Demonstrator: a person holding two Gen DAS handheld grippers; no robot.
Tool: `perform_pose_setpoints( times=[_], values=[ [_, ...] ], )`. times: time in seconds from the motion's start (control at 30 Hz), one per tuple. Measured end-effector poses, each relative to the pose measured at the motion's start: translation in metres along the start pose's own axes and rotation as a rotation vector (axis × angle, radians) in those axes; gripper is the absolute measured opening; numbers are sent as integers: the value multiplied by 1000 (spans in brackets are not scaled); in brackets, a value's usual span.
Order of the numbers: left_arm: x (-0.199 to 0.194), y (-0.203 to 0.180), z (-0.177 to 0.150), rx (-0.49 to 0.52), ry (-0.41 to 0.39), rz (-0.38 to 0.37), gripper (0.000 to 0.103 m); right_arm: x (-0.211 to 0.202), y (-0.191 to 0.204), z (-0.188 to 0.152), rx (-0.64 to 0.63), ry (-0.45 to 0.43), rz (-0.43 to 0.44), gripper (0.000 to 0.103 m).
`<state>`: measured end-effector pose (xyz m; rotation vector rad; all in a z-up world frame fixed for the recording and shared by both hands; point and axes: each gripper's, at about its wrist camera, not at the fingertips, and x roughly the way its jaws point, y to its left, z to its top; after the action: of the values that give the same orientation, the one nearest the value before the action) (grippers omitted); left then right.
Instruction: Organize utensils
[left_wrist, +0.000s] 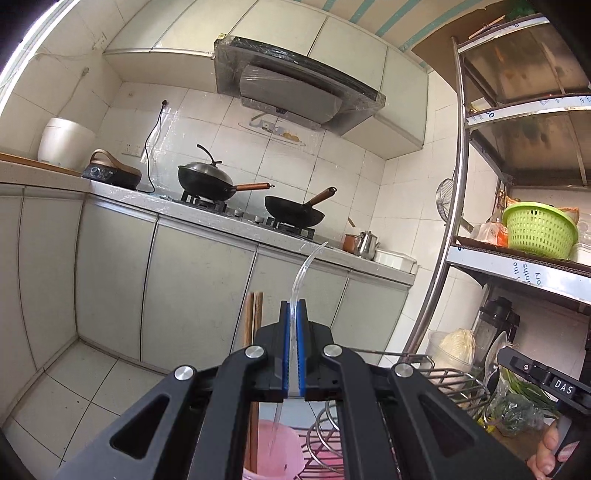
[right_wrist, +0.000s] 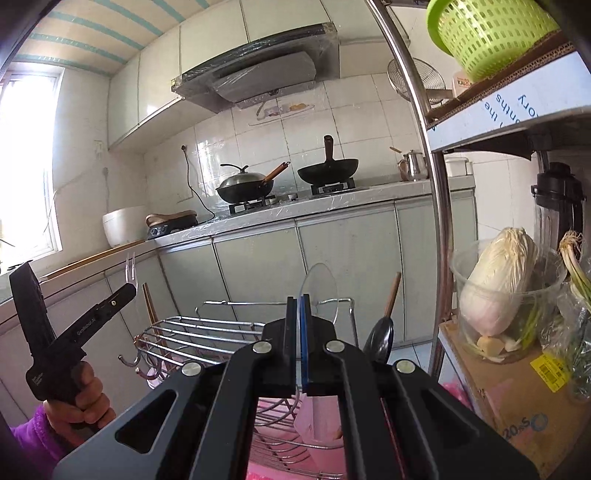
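Two tools grip clear plastic utensils upright: left tool a fork, right tool a spoon.

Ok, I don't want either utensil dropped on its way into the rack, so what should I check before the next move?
1. Left tongs shut on the clear fork: ok.
2. Right tongs shut on the clear spoon: ok.
3. Fork tines and spoon bowl pointing up: ok.
4. Chopsticks apart from the fork: ok.
5. Free room in the pink container below the left tongs: cannot tell.
6. Wire rack in front of both tongs: ok.
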<state>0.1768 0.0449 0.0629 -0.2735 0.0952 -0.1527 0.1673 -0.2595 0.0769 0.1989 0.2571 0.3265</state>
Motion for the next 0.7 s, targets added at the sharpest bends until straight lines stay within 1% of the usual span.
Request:
perform_pose_setpoints(
  times=[0.23,0.47,0.6,0.7],
  values=[
    [-7,8,-20,-59,126,-26,3,-5,-4,-25,46,68,3,2],
    [-4,15,-39,-91,255,-21,3,-2,-9,-47,95,130,-11,2],
    [-2,18,-44,-94,306,-6,3,2,-10,-56,104,170,-19,2],
    [-3,19,-44,-101,317,6,3,2,-8,-57,97,172,-26,2]
  ],
)
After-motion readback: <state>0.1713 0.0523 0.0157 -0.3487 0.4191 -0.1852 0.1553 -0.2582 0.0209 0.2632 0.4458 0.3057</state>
